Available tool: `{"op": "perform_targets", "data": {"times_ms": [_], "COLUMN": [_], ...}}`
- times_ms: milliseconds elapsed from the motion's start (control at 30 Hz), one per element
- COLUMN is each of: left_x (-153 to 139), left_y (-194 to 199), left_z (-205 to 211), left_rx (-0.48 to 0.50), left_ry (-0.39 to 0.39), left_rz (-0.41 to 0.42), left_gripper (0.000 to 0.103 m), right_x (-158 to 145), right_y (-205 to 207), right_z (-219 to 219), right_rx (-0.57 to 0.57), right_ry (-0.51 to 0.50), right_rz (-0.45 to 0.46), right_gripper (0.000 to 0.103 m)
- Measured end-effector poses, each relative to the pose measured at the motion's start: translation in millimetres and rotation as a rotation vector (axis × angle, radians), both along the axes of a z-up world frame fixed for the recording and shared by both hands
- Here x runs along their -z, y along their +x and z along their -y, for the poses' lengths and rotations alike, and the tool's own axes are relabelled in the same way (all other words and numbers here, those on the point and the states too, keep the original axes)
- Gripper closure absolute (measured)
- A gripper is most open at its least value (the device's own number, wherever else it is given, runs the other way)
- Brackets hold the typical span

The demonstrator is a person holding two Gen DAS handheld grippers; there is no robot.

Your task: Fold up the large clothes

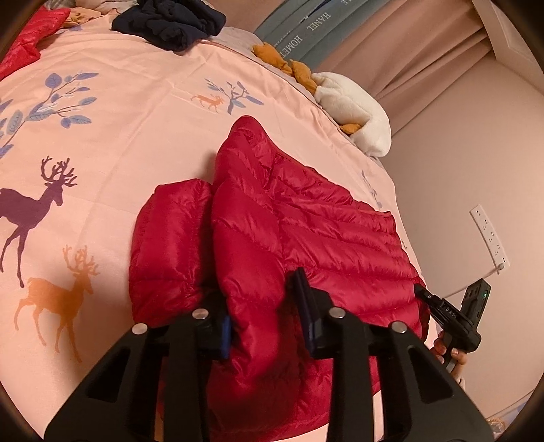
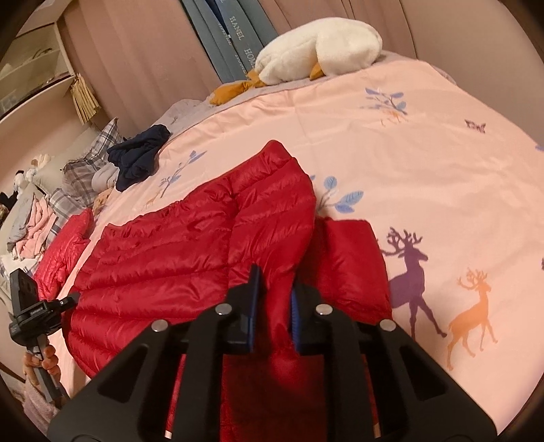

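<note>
I am working over a red down jacket (image 1: 306, 217) that is lying flat on the pink deer-print duvet (image 1: 119, 136), its quilted body spread toward the wall side of the bed. My left gripper (image 1: 268, 306) is sitting with its jaws apart, a puffy fold of the jacket bulging up between the two blue pads without being squeezed. My right gripper (image 2: 273, 306) is pinching a ridge of the same jacket (image 2: 170, 258), the fabric bunching into a narrow crease between the pads. A folded sleeve (image 1: 166, 244) is lying just beside the jacket's body, touching it. In the left wrist view my other hand (image 1: 452, 353) is showing at the bed's edge, gripping its handle.

Farther up the bed, a crumpled navy garment (image 1: 170, 23) is resting well apart from the jacket, and a white plush goose (image 2: 316, 51) is lying along the far edge by the curtains. A second red garment (image 2: 64, 251) is lying near the plaid pillows (image 2: 88, 163).
</note>
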State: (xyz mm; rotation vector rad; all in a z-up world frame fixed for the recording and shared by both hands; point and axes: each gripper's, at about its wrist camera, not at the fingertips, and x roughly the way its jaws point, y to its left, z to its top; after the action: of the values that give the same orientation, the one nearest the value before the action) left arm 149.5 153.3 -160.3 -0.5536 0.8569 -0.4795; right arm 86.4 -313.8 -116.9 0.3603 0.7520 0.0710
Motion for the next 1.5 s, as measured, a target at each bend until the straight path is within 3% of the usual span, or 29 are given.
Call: {"op": "perform_targets", "data": {"times_ms": [300, 667, 1167, 1433, 1500], "left_x": [-9, 1, -12, -19, -21], "left_y": [-11, -14, -16, -19, -20], "left_z": [-3, -1, 13, 13, 12], "left_rx": [-0.020, -0.047, -0.088, -0.123, -0.150], "left_ry": [0.005, 0.014, 0.178, 0.254, 0.296], "left_rz": [0.021, -0.019, 0.004, 0.032, 0.045], "left_gripper": [0.076, 0.076, 0.067, 0.056, 0.053], "right_x": [-8, 12, 4, -13, -16], "right_y": [9, 21, 12, 6, 6], "right_z": [-2, -3, 0, 1, -2], "right_rx": [-0.014, -0.002, 0.029, 0.053, 0.045], "right_ry": [-0.009, -0.022, -0.015, -0.042, -0.046], "right_rz": [0.032, -0.047, -0.025, 0.045, 0.063], "right_gripper": [0.089, 0.084, 0.072, 0.054, 0.054]}}
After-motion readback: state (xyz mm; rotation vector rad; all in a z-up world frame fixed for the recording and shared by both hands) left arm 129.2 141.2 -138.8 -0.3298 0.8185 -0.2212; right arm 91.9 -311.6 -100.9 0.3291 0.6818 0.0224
